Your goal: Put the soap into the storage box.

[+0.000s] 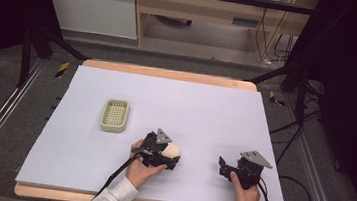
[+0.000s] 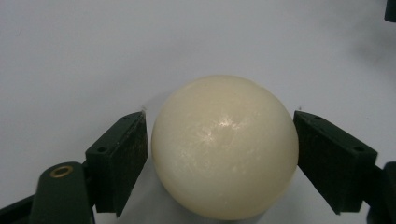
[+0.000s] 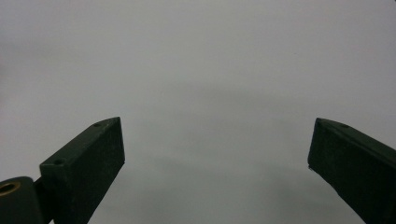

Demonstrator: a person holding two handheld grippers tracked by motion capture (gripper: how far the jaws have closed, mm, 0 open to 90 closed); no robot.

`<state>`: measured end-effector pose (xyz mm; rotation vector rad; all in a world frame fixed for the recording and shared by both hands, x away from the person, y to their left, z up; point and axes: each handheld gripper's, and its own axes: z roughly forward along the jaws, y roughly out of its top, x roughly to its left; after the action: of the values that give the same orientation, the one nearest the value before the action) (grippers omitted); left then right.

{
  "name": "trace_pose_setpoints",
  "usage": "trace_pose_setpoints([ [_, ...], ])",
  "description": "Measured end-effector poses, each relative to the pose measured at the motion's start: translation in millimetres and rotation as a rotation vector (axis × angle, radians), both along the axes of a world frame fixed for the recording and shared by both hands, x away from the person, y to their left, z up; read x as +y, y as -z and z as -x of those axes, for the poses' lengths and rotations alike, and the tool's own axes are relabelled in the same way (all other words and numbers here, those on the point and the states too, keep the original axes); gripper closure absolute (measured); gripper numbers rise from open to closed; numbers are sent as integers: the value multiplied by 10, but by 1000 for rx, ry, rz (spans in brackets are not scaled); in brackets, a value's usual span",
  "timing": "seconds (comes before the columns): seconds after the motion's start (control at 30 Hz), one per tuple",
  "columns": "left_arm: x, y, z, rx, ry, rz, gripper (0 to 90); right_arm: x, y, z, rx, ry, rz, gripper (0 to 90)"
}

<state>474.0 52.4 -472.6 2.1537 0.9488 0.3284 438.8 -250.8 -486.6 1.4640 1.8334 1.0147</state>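
In the high view, the worktop [image 1: 206, 108] carries a pale lilac sheet and takes up the middle of the frame. A small pale green basket [image 1: 115, 115] lies left of centre, well apart from both hands. Lower down, just left of the frame's middle, the left tool [image 1: 173, 156] lies low over the sheet with a cream ball [image 1: 174, 150] at its tip; the person's left hand [image 1: 141, 169] grips it from below, a light sleeve reaching in from the bottom edge. At lower right, the right tool [image 1: 221, 167] rests near the sheet, held by the right hand [image 1: 246, 190], well apart from the ball.

In the left gripper view, the ball [image 2: 225, 147] sits in the centre and lower half of the frame on the pale sheet, between the two black jaws. The jaw at left lies right against the ball's side and the jaw at right meets its edge, so the left tool [image 2: 220, 140] is closed onto the ball at a wide spread.

In the right gripper view, the right tool [image 3: 217, 144] stands wide, its jaws at the lower left and lower right corners with bare pale sheet between them.
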Motion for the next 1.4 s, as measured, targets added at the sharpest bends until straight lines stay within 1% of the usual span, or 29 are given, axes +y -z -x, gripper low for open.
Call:
trace_pose_setpoints([
  [0.17,-27,26,3,1,5,-4,212,0,0,0,0,0,0,42],
  [0.27,-43,38,8,-10,-1,-20,222,0,0,1,-1,0,0,42],
  [0.57,-60,63,1,-5,-13,-21,231,1,0,0,0,-1,0,42],
  [0.93,-79,71,2,-13,-23,-25,235,0,0,-1,0,-1,0,42],
  [1.23,-74,61,1,-3,-20,-26,236,0,0,-2,1,-2,-1,43],
  [1.4,-67,48,12,10,-6,-24,237,1,1,-2,2,-2,-2,43],
])
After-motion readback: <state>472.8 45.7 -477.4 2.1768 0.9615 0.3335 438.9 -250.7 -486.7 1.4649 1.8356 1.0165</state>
